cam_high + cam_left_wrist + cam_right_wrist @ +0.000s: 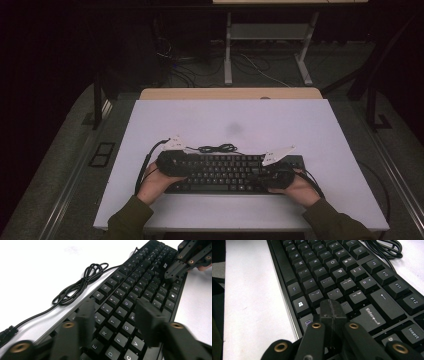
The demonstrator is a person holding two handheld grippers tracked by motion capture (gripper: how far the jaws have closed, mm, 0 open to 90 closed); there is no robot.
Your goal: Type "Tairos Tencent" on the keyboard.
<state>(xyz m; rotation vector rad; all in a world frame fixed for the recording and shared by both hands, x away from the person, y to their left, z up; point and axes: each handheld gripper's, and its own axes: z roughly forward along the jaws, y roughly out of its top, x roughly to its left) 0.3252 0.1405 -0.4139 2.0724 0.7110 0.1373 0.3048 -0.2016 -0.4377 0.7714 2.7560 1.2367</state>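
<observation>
A black keyboard (227, 172) lies near the front of the white table (225, 120), and its coiled cable (217, 148) rests just behind it. My left gripper (184, 163) hovers open over the keyboard's left end; in the left gripper view its jaws (117, 312) stand apart above the letter keys (140, 282), holding nothing. My right gripper (261, 173) is over the right end. Its jaws (332, 308) are pressed together with nothing between them, just above the keys (332, 267) near Enter. The right gripper (172, 274) also appears far off in the left gripper view.
The cable coil (80, 285) lies on bare white tabletop behind the keyboard and also shows in the right gripper view (387, 248). A wooden strip (230, 93) edges the table's far side. Beyond it a metal table frame (270, 50) and loose cables sit on the floor.
</observation>
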